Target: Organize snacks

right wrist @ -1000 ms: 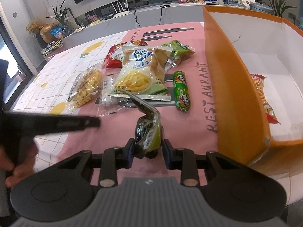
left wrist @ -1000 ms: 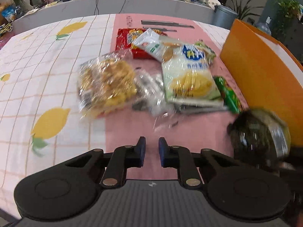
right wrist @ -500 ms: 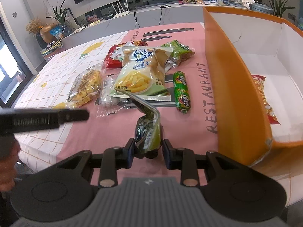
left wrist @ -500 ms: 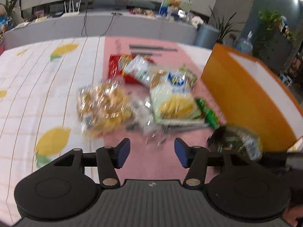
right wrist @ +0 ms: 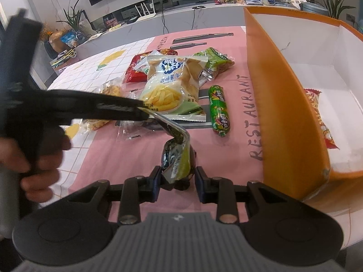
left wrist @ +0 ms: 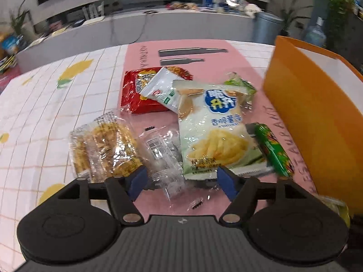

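Nearest, the right tool (right wrist: 177, 181) is clamped on a dark green crinkled packet (right wrist: 178, 158), held just above the pink mat, beside the orange box (right wrist: 283, 104); it looks ready to go into the box, where one red-and-yellow packet (right wrist: 317, 115) already lies. The left tool (left wrist: 181, 181) points steeply down over the snack pile, its jaws having just been opening, now wide apart with nothing between them, probably readying for the clear wrapper (left wrist: 163, 156) just ahead. A hand (right wrist: 34, 158) grips its handle at the left edge of the right view. Farther on the table lie a bag of yellow crackers (left wrist: 106, 151), a pale chip bag (left wrist: 215, 131), a green sausage (right wrist: 219, 111) and a red bag (left wrist: 136, 95)
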Motion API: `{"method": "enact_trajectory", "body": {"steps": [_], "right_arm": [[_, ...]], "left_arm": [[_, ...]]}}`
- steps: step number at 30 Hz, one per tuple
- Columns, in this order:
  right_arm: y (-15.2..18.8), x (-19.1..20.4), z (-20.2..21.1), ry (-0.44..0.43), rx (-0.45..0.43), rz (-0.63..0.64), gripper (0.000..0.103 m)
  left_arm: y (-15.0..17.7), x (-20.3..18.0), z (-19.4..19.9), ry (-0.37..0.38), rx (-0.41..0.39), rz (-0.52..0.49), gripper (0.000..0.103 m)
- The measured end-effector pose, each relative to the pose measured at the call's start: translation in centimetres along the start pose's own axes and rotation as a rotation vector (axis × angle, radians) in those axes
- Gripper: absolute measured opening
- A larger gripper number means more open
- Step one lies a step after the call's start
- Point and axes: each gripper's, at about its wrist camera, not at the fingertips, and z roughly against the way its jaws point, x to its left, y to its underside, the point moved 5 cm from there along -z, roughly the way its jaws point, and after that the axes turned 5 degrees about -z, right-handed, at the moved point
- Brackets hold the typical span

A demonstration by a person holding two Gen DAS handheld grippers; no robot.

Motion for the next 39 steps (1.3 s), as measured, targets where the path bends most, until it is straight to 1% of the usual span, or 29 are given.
{"method": "enact_trajectory", "body": {"steps": [1, 2, 3, 5, 7, 9, 10, 12, 13, 15, 17, 18, 20, 22, 24, 26, 27, 29, 30, 31, 33, 34, 35, 36, 39], "right_arm": [[0.0, 0.0, 0.0, -0.001, 0.000, -0.001, 0.030], [0.0, 0.0, 0.0, -0.001, 0.001, -0.001, 0.030], [0.0, 0.0, 0.0, -0.001, 0.001, -0.002, 0.030], [0.0, 0.0, 0.0, -0.003, 0.001, -0.005, 0.030], [0.0, 0.1, 0.1, -0.004, 0.001, -0.007, 0.030], [0.1, 0.1, 0.1, -0.004, 0.002, -0.007, 0.030], [0.1, 0.1, 0.1, -0.006, 0.001, -0.008, 0.030], [0.1, 0.1, 0.2, -0.008, 0.001, -0.010, 0.030], [0.1, 0.1, 0.2, -0.008, 0.002, -0.011, 0.030], [0.1, 0.1, 0.2, -0.008, 0.003, -0.009, 0.030], [0.0, 0.1, 0.1, -0.009, 0.005, -0.011, 0.030], [0.0, 0.1, 0.1, -0.009, 0.005, -0.011, 0.030], [0.0, 0.1, 0.1, -0.010, 0.006, -0.012, 0.030], [0.0, 0.0, 0.1, -0.011, 0.006, -0.013, 0.030], [0.0, 0.0, 0.1, -0.012, 0.007, -0.014, 0.030], [0.0, 0.0, 0.1, -0.013, 0.009, -0.012, 0.030], [-0.1, 0.1, 0.1, -0.016, 0.011, -0.012, 0.030], [-0.1, 0.0, 0.1, -0.020, 0.012, -0.013, 0.030], [-0.1, 0.0, 0.1, -0.021, 0.013, -0.012, 0.030], [-0.1, 0.1, 0.1, -0.021, 0.013, -0.011, 0.030], [-0.1, 0.1, 0.1, -0.021, 0.013, -0.009, 0.030], [-0.1, 0.1, 0.1, -0.021, 0.012, -0.009, 0.030], [0.0, 0.1, 0.1, -0.021, 0.012, -0.010, 0.030], [0.0, 0.1, 0.1, -0.021, 0.012, -0.010, 0.030], [0.0, 0.2, 0.2, -0.017, 0.008, 0.000, 0.030]], "left_arm": [[0.0, 0.0, -0.4, -0.020, 0.009, 0.011, 0.085], [-0.1, 0.0, -0.7, -0.041, 0.014, 0.016, 0.091], [-0.1, 0.1, -0.9, -0.055, 0.010, 0.026, 0.095], [0.0, 0.3, -1.1, -0.064, 0.014, 0.065, 0.099], [0.0, 0.4, -1.1, -0.071, 0.029, 0.111, 0.100], [-0.1, 0.2, -0.7, -0.071, 0.040, 0.111, 0.097], [-0.3, 0.2, -0.4, -0.060, 0.041, 0.110, 0.095], [-1.0, 0.3, 0.7, -0.024, 0.041, 0.115, 0.095], [-1.5, 0.3, 1.4, -0.002, 0.027, 0.114, 0.095], [-3.1, 0.4, 3.3, 0.045, -0.028, 0.091, 0.096], [-4.7, 0.0, 4.1, 0.066, -0.054, 0.051, 0.099], [-5.4, -0.5, 3.7, 0.072, -0.043, 0.031, 0.100], [-6.1, -1.6, 1.9, 0.078, 0.027, -0.001, 0.100], [-6.2, -2.3, -0.1, 0.048, 0.081, -0.006, 0.100], [-6.1, -2.9, -1.5, 0.025, 0.088, -0.021, 0.100], [-5.6, -3.3, -2.7, -0.004, 0.130, -0.049, 0.100], [-5.4, -3.3, -3.4, -0.014, 0.143, -0.046, 0.100], [-4.9, -3.3, -4.1, 0.008, 0.152, -0.013, 0.100], [-4.9, -3.3, -4.1, 0.014, 0.133, -0.006, 0.092], [-4.9, -3.3, -3.9, 0.010, 0.098, -0.015, 0.089], [-5.0, -3.4, -3.8, 0.007, 0.094, -0.031, 0.079], [-5.0, -3.3, -3.6, 0.007, 0.090, -0.019, 0.075], [-4.9, -3.0, -3.2, 0.013, 0.084, 0.005, 0.063], [-4.9, -2.6, -2.8, 0.031, 0.080, 0.032, 0.054], [-4.5, -1.3, -1.4, 0.103, 0.061, 0.102, 0.051]]}}
